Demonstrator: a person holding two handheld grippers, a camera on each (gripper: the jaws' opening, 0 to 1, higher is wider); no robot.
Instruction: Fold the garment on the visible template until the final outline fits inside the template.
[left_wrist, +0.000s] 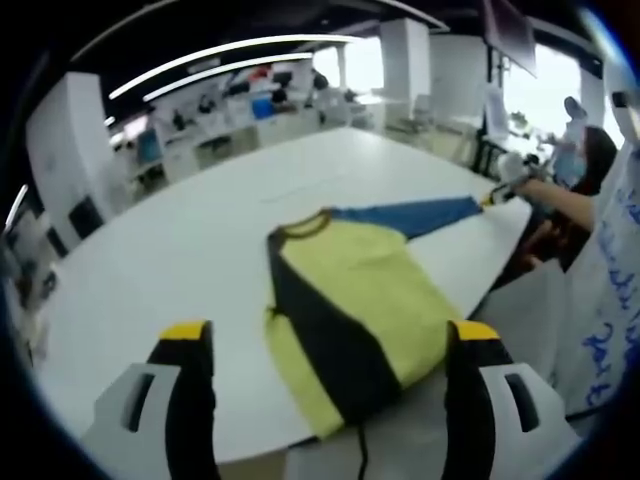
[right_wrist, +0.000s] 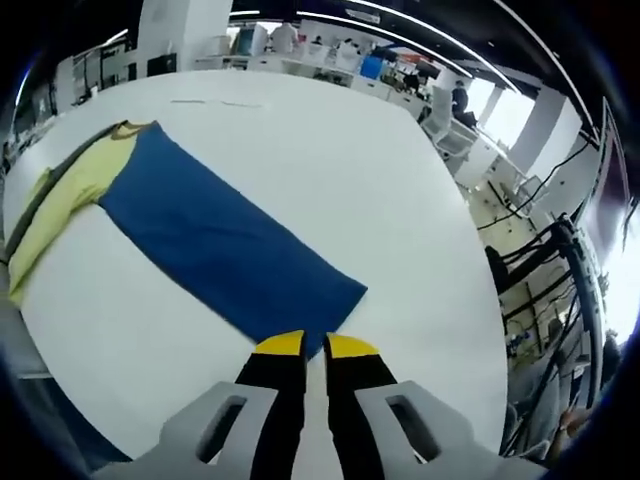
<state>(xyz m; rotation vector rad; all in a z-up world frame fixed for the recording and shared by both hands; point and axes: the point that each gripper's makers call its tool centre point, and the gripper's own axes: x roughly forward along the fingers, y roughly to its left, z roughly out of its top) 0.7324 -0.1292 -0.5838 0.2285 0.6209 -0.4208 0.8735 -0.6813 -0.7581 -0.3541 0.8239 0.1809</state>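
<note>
a yellow, black and blue garment (left_wrist: 345, 310) is laid flat on a large white table (left_wrist: 180, 250), near the table's front edge, with its hem overhanging that edge slightly in the left gripper view. the body is seen folded in part, a black panel lying across the yellow. one blue sleeve (right_wrist: 215, 235) is drawn out straight toward the table's right-hand end.

the right gripper (right_wrist: 313, 345) is seen with its yellow-tipped jaws brought nearly together at the cuff of the blue sleeve; the cuff edge meets the jaws, so it is judged that the cuff is pinched, though the cloth between the tips cannot be confirmed. in the left gripper view the same gripper (left_wrist: 497, 196) is seen at the sleeve's far end, held by a gloved hand — the sleeve is kept taut and flat, presumably so that it can be carried over the body in one clean fold.

the left gripper (left_wrist: 330, 335) is held above the table's front edge with jaws spread wide, nothing between them; the garment body lies beyond and between the tips. it is judged to be standing ready to pin or take the hem.

no template outline can be made out under the garment. the fold is judged incomplete — the sleeve reaches well beyond the body.
</note>
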